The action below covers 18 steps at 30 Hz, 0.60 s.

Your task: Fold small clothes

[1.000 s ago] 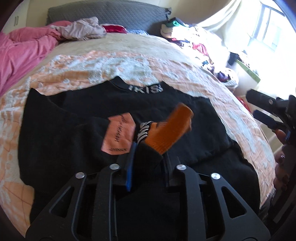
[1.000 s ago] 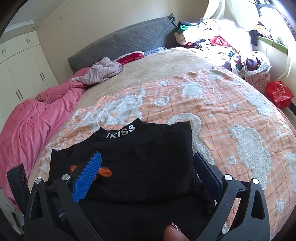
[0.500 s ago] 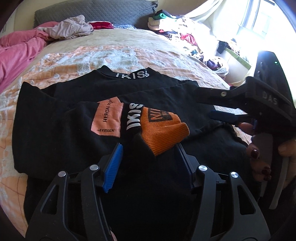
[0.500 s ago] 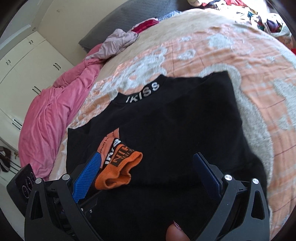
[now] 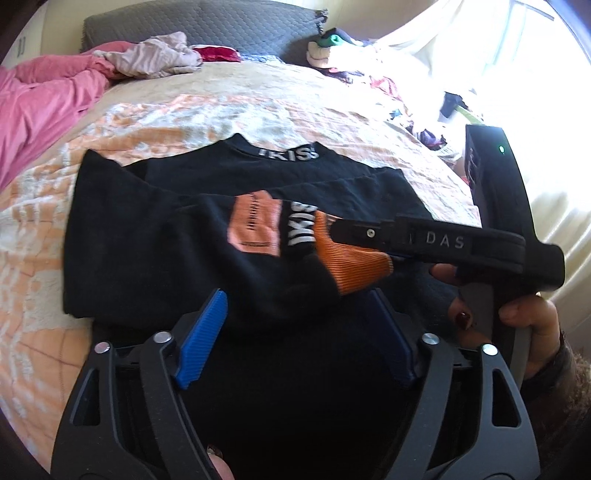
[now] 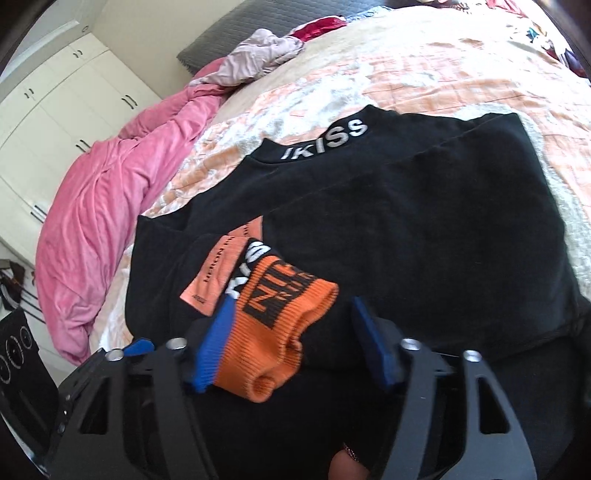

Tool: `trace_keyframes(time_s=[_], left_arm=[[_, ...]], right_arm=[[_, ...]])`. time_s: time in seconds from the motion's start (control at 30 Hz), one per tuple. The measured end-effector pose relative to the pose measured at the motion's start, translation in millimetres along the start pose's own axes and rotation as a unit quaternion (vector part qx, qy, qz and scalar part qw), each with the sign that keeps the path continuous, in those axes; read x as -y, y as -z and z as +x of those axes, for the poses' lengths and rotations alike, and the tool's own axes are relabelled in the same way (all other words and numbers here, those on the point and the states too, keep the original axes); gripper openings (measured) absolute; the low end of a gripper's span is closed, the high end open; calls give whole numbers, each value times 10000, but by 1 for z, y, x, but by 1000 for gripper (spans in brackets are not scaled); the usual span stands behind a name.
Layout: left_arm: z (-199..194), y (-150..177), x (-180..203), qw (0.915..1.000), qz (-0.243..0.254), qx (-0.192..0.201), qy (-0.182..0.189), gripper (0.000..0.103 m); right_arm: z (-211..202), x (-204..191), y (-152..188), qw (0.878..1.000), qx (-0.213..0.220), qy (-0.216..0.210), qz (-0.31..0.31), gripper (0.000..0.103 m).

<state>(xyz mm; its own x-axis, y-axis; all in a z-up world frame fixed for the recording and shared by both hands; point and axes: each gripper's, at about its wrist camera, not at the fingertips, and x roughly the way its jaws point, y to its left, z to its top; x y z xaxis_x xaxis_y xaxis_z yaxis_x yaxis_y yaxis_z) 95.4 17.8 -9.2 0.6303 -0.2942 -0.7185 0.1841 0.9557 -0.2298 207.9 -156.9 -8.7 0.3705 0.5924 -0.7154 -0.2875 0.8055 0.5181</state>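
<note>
A black sweater (image 5: pixel 147 240) with IKISS on its collar (image 6: pixel 325 142) lies flat on the peach quilt (image 5: pixel 258 114). One sleeve is folded across its chest and ends in an orange ribbed cuff (image 6: pixel 280 332) beside a salmon patch (image 5: pixel 255 225). My left gripper (image 5: pixel 295 332) hovers over the sleeve's black part, jaws opening, pads clear of the cloth. My right gripper (image 6: pixel 295 343) straddles the orange cuff with its jaws closing. Its left pad touches the cuff and its right pad stands apart. In the left wrist view its upper finger (image 5: pixel 369 232) crosses the cuff (image 5: pixel 354 266) from the right.
A pink duvet (image 6: pixel 92 203) is bunched along the bed's left side. A lilac garment (image 5: pixel 155 59) lies by the grey headboard (image 5: pixel 203 26). Loose clothes (image 5: pixel 369 66) are heaped at the far right. White wardrobes (image 6: pixel 55 110) stand left of the bed.
The left jaws have spread and let go of the sleeve, and the orange cuff now rests on the sweater. The right gripper came down over the cuff and its jaws narrowed.
</note>
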Motion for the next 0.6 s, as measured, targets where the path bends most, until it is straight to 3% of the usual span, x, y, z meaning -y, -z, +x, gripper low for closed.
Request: trace_keyframes(time_s=[0.07,0.13,0.17,0.33,0.6], left_arm=[[-4,-1,-8,9999,-135,35,-64,74],[-7,-2,-15,9996,-239,86,-114,74],[-10,-3,-19,9994,-290,124,-151,74],[-19,-4,-35,9980,-533,248,-227,77],[-27,-2,-52,9959,-777,329,-329,77]], right_arm=[[2,-1,1,10000,42,-61,-28,45],[3,-3,1,9998,57,-169,-99,24],[3,-3,1,9995,56,-306,-103,6],[-19,-15,-4,9968,560,-422,-381,5],[-68,-17,-15,9881,1347,-9,-736,5]])
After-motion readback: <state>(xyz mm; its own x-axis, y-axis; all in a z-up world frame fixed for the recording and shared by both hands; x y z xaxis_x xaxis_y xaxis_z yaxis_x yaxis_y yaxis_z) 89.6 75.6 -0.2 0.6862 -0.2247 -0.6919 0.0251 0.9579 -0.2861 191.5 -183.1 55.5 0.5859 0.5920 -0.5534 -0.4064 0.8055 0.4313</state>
